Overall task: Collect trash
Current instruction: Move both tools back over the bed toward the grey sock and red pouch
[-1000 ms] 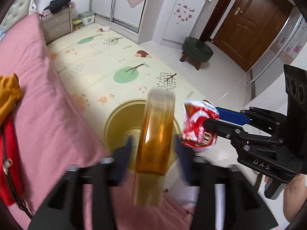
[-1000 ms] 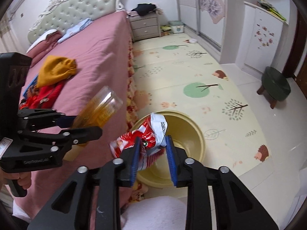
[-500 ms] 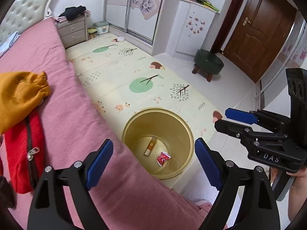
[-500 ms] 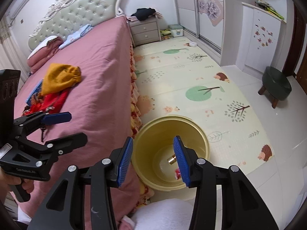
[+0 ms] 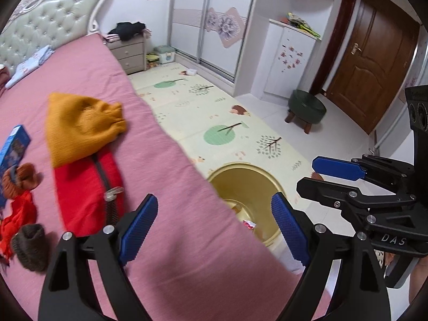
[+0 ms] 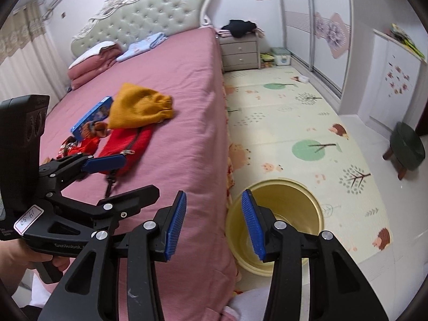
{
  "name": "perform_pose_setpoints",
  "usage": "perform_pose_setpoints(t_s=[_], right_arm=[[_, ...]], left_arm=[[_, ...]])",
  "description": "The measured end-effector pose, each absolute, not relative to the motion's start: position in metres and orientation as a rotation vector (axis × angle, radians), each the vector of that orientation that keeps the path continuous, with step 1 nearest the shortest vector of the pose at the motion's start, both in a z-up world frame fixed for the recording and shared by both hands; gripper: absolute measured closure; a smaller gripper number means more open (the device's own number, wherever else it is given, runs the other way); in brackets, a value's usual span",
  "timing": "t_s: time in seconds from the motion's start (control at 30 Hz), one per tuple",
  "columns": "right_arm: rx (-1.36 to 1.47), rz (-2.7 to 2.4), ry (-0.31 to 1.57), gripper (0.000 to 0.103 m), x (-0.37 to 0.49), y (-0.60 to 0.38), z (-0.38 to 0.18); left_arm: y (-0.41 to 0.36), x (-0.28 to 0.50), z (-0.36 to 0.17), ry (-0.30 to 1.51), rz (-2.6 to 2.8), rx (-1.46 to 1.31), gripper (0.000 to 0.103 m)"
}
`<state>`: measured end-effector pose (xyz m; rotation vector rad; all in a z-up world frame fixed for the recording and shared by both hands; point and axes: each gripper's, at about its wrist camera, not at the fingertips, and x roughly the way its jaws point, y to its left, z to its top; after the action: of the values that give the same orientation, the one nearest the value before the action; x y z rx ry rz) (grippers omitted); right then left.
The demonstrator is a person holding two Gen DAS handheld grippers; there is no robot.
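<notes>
Left wrist view: the left claw (image 5: 214,223) hangs wide and empty above the edge of the pink bed (image 5: 171,165), its blue pads (image 5: 139,222) spread apart with nothing between them. Just past the bed's edge, on the floor, stands the yellow bin (image 5: 263,179), set close against the mattress, presumably so that trash lifted from the covers has only a short way to drop. A scrap of red-and-white wrapper (image 5: 248,224) shows low inside it, partly hidden by the bedspread. On the bed lie a mustard knit hat (image 5: 80,128) draped over a red zip pouch (image 5: 85,184), a blue box (image 5: 13,147) near the frame's left edge, and small brown and red items that are too blurred to name. The right claw (image 5: 321,176) reaches in from the right, also parted and empty.

Right wrist view: the right claw (image 6: 214,227) hovers with a moderate gap between its pads, holding nothing, aimed between the bed's side (image 6: 203,160) and the yellow bin (image 6: 315,208), whose bottom is largely blocked by a finger. The left claw (image 6: 125,174) sits to the left over the red zip pouch (image 6: 128,144), spread and empty. The mustard knit hat (image 6: 139,107) and blue box (image 6: 91,117) lie beyond it on the covers. Both claws point back toward the clutter, which suggests the next piece of trash is yet to be picked out from among the belongings.
</notes>
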<state>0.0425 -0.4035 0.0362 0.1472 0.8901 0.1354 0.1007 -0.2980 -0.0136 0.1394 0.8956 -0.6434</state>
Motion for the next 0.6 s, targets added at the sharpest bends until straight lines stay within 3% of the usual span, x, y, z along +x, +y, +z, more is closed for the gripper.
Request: perform_pose_setpoints(t_s=[0.6], right_arm=[[0.06,0.296,0.909,0.06,0.075,-0.294,0.038]], left_arm=[[-0.148,0.105,-0.006,0.851,-0.426,0.113,0.017]])
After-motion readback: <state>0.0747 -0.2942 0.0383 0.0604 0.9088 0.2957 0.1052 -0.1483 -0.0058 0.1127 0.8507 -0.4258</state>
